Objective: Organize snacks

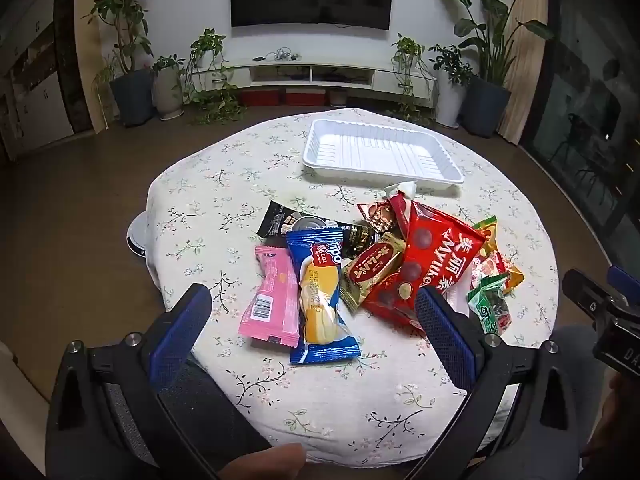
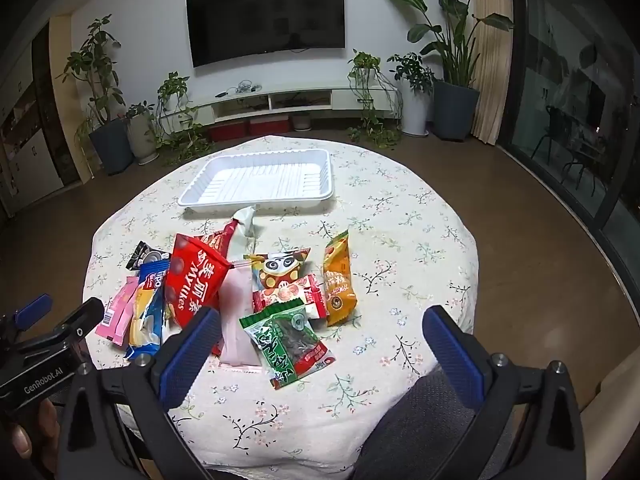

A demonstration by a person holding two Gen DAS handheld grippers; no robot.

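A pile of snack packets lies on the round floral-cloth table (image 1: 360, 392). It includes a blue cake packet (image 1: 320, 296), a pink packet (image 1: 272, 300), a red Mylikes bag (image 1: 424, 264), a black packet (image 1: 292, 220) and a green packet (image 2: 286, 342). An orange packet (image 2: 338, 280) lies at the pile's right. An empty white tray (image 1: 380, 152) sits beyond the pile; it also shows in the right wrist view (image 2: 260, 180). My left gripper (image 1: 316, 336) is open, above the near edge of the pile. My right gripper (image 2: 320, 348) is open, near the green packet, holding nothing.
The table's edge drops to a brown floor (image 1: 80, 208) all round. A TV stand (image 1: 320, 74) and potted plants (image 1: 128, 88) line the far wall. My left gripper's body shows at the left of the right wrist view (image 2: 44, 344).
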